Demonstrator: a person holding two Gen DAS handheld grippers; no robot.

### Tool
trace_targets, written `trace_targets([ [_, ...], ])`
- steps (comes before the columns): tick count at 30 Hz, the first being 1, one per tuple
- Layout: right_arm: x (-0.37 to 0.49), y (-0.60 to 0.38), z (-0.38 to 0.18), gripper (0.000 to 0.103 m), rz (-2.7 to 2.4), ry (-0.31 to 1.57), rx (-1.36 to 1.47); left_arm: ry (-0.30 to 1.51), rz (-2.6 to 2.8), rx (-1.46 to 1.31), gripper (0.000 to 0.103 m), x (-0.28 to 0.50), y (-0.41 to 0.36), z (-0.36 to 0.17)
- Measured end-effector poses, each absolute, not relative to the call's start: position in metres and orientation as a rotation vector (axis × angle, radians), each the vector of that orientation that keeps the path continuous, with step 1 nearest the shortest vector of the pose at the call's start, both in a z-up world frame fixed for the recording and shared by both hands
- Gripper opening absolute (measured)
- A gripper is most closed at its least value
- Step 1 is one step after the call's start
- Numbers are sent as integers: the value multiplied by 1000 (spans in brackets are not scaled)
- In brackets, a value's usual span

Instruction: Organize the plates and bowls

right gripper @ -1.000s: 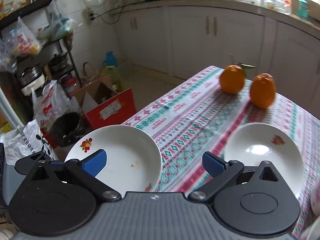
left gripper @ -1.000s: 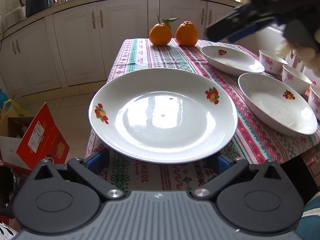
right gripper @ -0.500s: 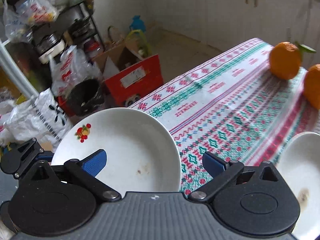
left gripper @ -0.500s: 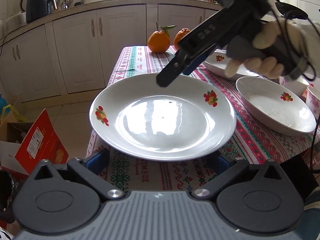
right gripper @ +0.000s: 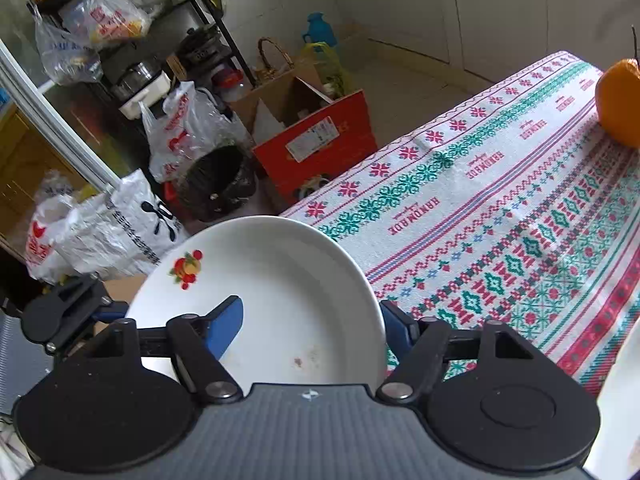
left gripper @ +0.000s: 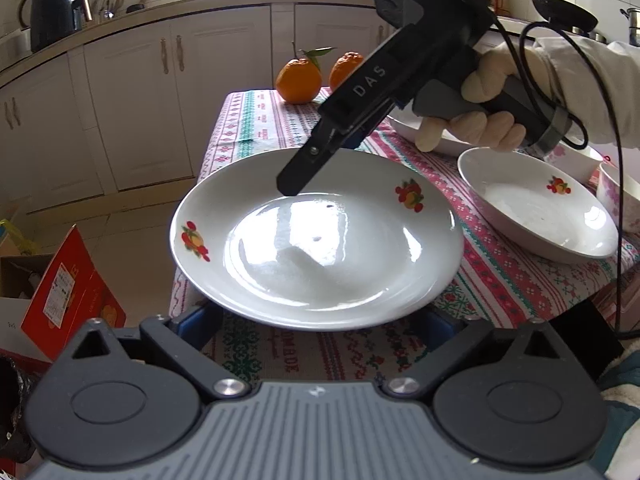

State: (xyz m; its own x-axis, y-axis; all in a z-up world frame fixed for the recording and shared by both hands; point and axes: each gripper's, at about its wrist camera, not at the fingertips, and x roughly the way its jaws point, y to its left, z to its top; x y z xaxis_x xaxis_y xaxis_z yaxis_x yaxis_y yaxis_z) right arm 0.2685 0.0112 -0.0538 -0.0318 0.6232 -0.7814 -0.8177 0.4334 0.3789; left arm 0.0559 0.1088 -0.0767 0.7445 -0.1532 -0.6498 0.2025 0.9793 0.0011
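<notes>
The right gripper [right gripper: 312, 320] has come down and its jaws now pinch the far rim of the white round plate with fruit pictures [left gripper: 320, 256], at the tabletop's [right gripper: 500, 200] near left edge. The left gripper's [left gripper: 318, 320] jaws, wide under the plate, are closing. Lifting can probably start.

I've got two oranges [left gripper: 298, 80] on the patterned tablecloth [right gripper: 500, 216], plus a red box [right gripper: 320, 148] on the floor.

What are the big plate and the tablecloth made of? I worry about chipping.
The plate looks like glazed white ceramic: glossy window reflections and printed fruit decals. It could be melamine; the look alone cannot settle it. The tablecloth looks like woven fabric, matte, with stitched-style patterns and a draping edge.
</notes>
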Motion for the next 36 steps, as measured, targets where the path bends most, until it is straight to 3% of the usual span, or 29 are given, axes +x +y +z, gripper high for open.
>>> trace_targets([
  [36, 322, -11, -49, 78, 1009, 1046, -132, 731, -323, 185, 96, 142, 122, -75],
])
